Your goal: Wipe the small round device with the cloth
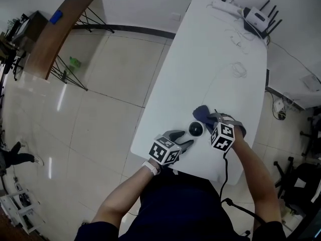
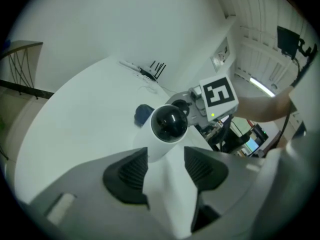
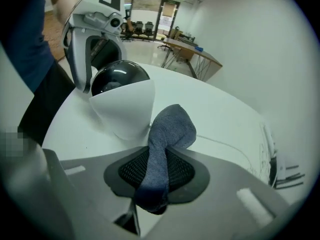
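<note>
Forearms come up from the bottom of head view, one gripper each side of the device, which sits on the white surface near its front edge, black dome up on a white body. Task progress, as judged: setup done, wiping itself not shown. Cloth is already in hand and brought right next to the device, on its far side in head view, but no view shows it on the dome. What is left: put the cloth on the dome and body, rub over them, then let go. Left gripper has its fingers wide, straddling the foot of the white body at the tips, with the dome just past them. One pad looks to be against the body, but I see no clear squeeze, so I read it as framing the device and not clamping it. It probably has to close a bit to steady the device before rubbing starts. Right gripper has its fingers narrow and pinched on the blue cloth. A loose fold bulges out past the tips, just beside the lower edge of the white body. Whether it touches cannot be told. Router and thin cables lie at the far end, well apart.
</note>
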`<state>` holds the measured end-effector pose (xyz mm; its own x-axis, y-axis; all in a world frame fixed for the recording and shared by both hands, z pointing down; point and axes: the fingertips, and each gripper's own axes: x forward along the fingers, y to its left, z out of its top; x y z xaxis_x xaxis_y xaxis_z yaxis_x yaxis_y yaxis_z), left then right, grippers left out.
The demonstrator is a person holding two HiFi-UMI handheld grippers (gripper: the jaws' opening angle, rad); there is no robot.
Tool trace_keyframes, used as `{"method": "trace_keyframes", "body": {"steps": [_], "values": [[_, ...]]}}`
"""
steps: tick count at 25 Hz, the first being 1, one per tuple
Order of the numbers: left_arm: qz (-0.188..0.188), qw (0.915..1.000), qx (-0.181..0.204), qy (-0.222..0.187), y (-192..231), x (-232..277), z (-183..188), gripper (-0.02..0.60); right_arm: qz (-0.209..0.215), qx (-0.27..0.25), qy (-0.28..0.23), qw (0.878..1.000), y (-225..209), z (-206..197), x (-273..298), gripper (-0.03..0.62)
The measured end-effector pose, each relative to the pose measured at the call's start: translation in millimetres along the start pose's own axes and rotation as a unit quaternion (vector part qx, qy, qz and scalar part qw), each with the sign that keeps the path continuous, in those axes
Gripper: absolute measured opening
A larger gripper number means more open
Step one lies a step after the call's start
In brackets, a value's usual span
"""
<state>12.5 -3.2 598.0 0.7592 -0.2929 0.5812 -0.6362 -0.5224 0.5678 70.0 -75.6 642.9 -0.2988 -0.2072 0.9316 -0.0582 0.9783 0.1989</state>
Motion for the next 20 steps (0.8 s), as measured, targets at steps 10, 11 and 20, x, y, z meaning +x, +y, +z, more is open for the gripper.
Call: {"method": "trace_keyframes", "body": {"steps": [10,11,20], "values": [[-0.020,0.9984,0.041,0.032,-3.9,4.7,-4.0,0.225,0.037,0.335,-0.053,0.940,61.0,-17.8,-24.7,0.101],[-0.021,0.9982,0.044,0.034,-4.5,5.0,-4.1,0.225,0.046,0.363,-0.059,0.929,71.8,-18.9,-23.8,0.101],[-0.045,0.9989,0.014,0.006,-7.2,-10.5,3.8,0.221,0.155,0.582,-0.180,0.778,128.4,34.0,-28.6,0.100]]}}
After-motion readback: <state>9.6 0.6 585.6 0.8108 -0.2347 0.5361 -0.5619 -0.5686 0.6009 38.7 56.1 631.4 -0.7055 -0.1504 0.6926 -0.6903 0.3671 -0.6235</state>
